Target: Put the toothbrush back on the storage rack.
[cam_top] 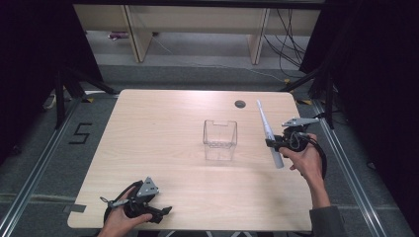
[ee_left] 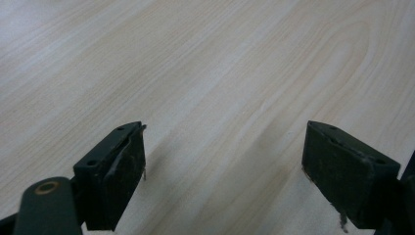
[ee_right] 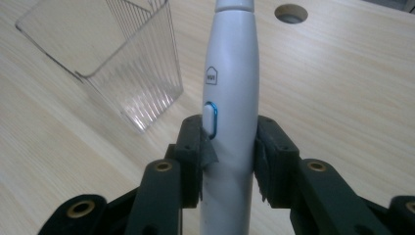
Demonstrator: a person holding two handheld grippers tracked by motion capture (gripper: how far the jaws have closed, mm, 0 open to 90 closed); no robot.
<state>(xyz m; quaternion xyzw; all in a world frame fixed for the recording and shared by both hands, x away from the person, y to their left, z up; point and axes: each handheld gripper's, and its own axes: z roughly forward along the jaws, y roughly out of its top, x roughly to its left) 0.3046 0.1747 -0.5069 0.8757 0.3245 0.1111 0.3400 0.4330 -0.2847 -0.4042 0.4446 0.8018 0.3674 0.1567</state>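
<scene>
Toothbrush [ee_right: 230,98] clamped in my right gripper [ee_right: 229,152], lifted beside the clear holder [cam_top: 220,139], not yet inside, I reckon; left gripper [ee_left: 222,171] gapes wide, empty, over bare table [cam_top: 163,123].

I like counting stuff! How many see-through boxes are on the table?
1. The clear plastic box stands near the middle of the table, left of the white toothbrush held in the right gripper.

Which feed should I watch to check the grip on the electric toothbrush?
The right gripper view: the electric toothbrush stands close up, its handle clamped between the right gripper jaws. The high view shows its full length, but small. The left gripper view looks at the table.
</scene>
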